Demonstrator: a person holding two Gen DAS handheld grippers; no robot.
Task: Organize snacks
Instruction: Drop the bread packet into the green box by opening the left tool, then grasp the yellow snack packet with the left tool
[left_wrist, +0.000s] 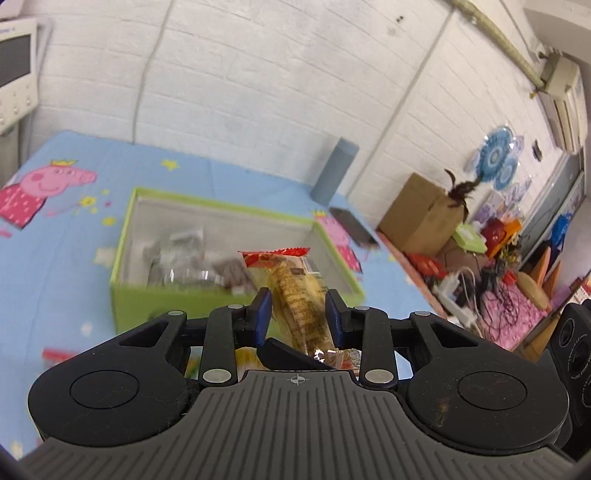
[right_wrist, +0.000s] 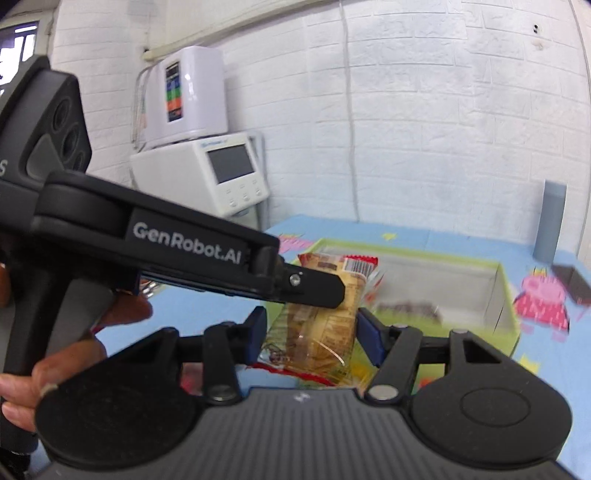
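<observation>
Left claw (left_wrist: 297, 308) grips a snack packet (left_wrist: 295, 295).
Just beyond it sits the green box (left_wrist: 236, 299), snacks inside, on the blue counter (left_wrist: 55, 266).

Left gripper (left_wrist: 297, 310) is pinched in narrow, blue pads (left_wrist: 263, 308) pressing both sides of what it holds, raised and angled forward. Right gripper (right_wrist: 312, 330) sits just beside it, jaws wider. The person's hand (right_wrist: 66, 354) wraps the left grip, near left.

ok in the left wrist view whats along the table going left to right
pink pig print → green box → snack packet held in the left gripper → grey cylinder → dark flat slab → cardboard box
</observation>
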